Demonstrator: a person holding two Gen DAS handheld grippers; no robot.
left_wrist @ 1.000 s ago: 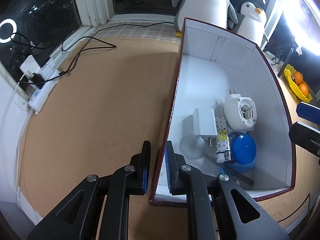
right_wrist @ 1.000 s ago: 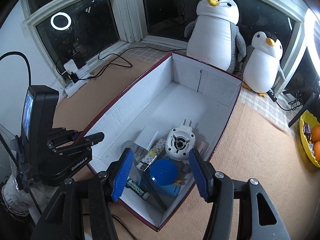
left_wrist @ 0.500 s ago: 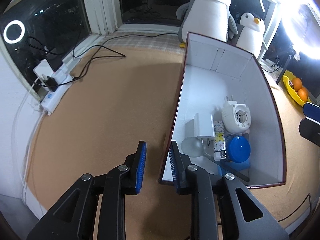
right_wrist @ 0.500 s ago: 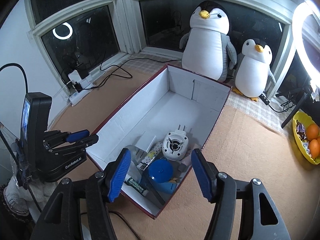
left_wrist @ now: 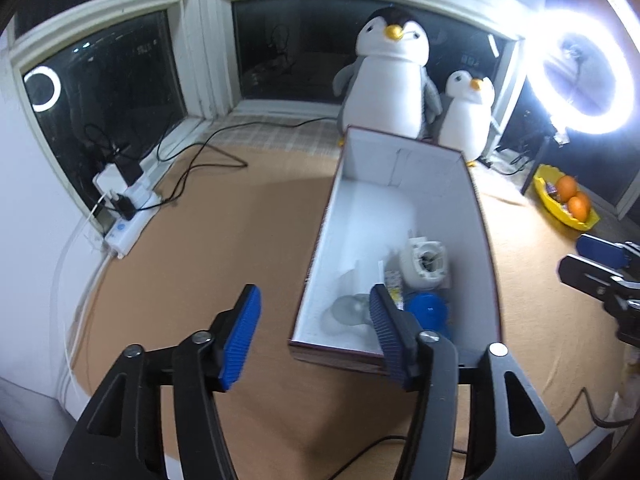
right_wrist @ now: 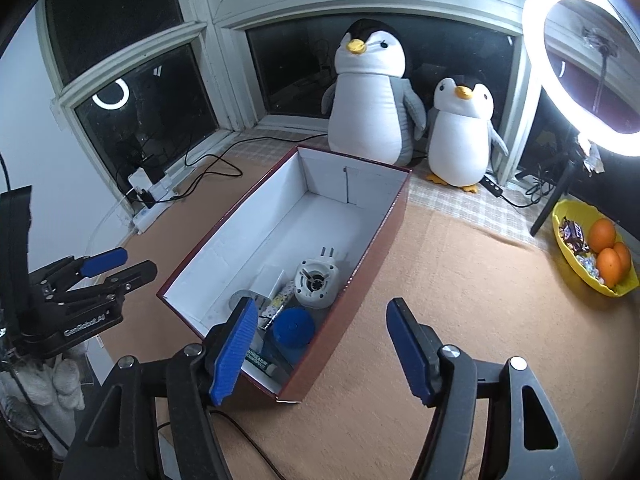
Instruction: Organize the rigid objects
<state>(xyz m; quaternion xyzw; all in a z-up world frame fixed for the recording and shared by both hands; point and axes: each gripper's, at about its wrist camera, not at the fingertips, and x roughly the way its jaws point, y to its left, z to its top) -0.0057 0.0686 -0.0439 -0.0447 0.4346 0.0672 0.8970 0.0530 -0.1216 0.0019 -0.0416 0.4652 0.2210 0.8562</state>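
Here's the box (right_wrist: 362,236), a long dark-red carton with white inner walls, sitting on the tan mat (right_wrist: 460,320) with its long axis running from the near edge toward the big penguin (right_wrist: 370,96) and the small penguin (right_wrist: 460,128) at the window. Its contents are all crowded at the near end: a white round plug-in device (right_wrist: 318,282) with prongs pointing toward the far wall, a blue round lid (right_wrist: 294,326), a white charger block (right_wrist: 274,280), a patterned lighter (right_wrist: 276,306) and a tube (right_wrist: 260,362) lying against the near wall. The far half of the box floor is bare white.

Left gripper (left_wrist: 314,336) is spread wide with nothing between its pads (half a second ago it was pinched down on the box's left wall), and it has pulled back above the near left corner. Right gripper (right_wrist: 320,350) also gapes wide and empty, straddling the near right corner, raised higher than before.

Plenty of mat lies open on both sides; a power strip (left_wrist: 128,224) with cables sits well left by the window, a yellow fruit bowl (right_wrist: 592,252) well right, beneath the ring light (right_wrist: 540,60).
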